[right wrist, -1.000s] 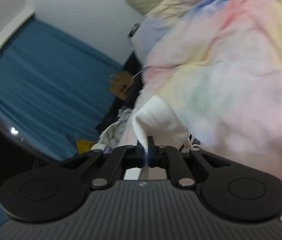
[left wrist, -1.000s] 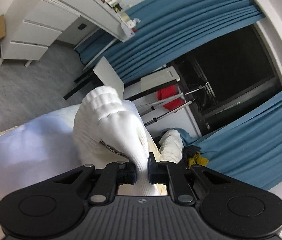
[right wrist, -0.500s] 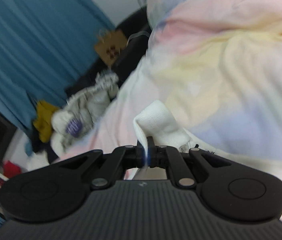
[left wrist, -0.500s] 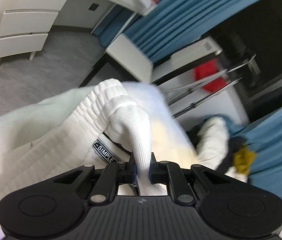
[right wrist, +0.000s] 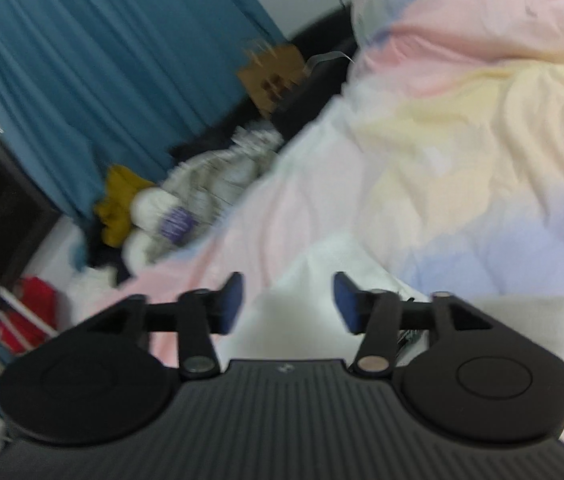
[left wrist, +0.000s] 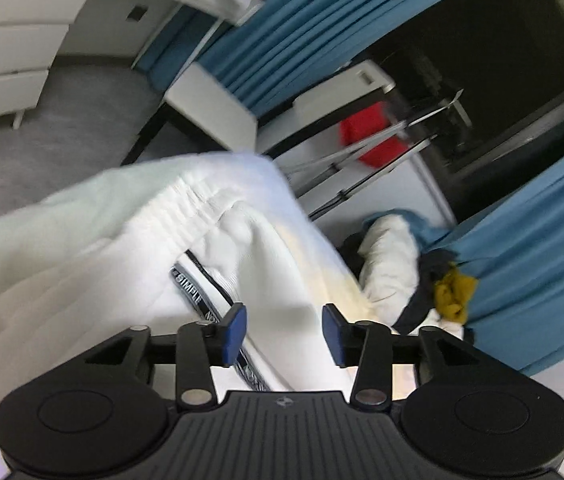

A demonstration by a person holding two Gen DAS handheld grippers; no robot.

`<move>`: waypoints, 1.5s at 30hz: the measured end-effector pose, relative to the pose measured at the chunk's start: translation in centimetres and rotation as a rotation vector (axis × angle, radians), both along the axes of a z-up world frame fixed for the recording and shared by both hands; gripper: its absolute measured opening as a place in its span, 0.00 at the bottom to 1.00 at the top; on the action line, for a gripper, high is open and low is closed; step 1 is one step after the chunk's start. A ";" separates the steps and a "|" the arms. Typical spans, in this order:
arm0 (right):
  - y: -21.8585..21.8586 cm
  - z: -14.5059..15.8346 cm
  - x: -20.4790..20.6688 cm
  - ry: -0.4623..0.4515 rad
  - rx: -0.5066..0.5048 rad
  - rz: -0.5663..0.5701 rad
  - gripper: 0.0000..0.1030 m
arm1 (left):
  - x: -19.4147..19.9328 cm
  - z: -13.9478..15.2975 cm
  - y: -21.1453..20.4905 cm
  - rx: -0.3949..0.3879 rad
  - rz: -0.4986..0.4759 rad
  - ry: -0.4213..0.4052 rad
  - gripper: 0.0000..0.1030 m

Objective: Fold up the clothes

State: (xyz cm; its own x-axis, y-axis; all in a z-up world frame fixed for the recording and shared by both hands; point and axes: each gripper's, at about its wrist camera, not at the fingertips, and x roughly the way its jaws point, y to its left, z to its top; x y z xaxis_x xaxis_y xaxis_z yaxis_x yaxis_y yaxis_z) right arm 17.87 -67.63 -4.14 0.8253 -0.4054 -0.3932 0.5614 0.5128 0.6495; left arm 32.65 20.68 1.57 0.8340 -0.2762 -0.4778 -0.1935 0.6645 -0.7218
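Note:
A white knit garment (left wrist: pixel 130 240) with a ribbed waistband and a black "SIMPLE" label lies bunched on the bed in the left wrist view. My left gripper (left wrist: pixel 284 332) is open, its blue pads either side of a fold of the white cloth. In the right wrist view the same white garment (right wrist: pixel 322 276) lies on the pastel bedspread (right wrist: pixel 462 140). My right gripper (right wrist: pixel 288 306) is open just above it and holds nothing.
A heap of other clothes (right wrist: pixel 186 200), white, yellow and dark, lies at the bed's far edge below blue curtains (right wrist: pixel 82 60). A white desk with drawers (left wrist: pixel 10 52), a chair (left wrist: pixel 210 108) and a red item on a rack (left wrist: pixel 370 136) stand beyond the bed.
Both grippers have opened and let go of the white garment, which has dropped onto the bed. Both views have shifted slightly.

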 end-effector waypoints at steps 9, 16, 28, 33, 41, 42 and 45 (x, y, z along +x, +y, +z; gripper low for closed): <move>2.3 -0.2 -10.8 -0.132 0.265 -0.031 0.67 | -13.9 -1.2 0.1 -0.151 0.051 -0.017 0.64; 1.5 -4.5 -16.0 -0.113 0.571 -0.091 0.67 | -16.6 -6.3 1.4 -0.257 0.063 0.096 0.65; 0.3 -9.0 -9.8 -0.149 0.550 0.028 0.66 | -10.0 -12.3 1.9 -0.370 0.090 0.031 0.64; 0.8 -9.4 -6.7 -0.179 0.415 0.050 0.35 | -7.6 -13.4 2.1 -0.374 0.088 -0.029 0.54; 2.2 -6.2 -6.8 -0.150 0.280 0.006 0.10 | -10.3 -11.0 3.4 -0.331 0.131 -0.062 0.12; 2.3 -5.6 -6.9 -0.154 0.272 0.011 0.10 | -11.0 -10.7 3.7 -0.331 0.142 -0.061 0.12; 2.7 -4.3 -8.1 -0.166 0.271 0.037 0.10 | -13.8 -8.9 5.3 -0.302 0.159 -0.058 0.11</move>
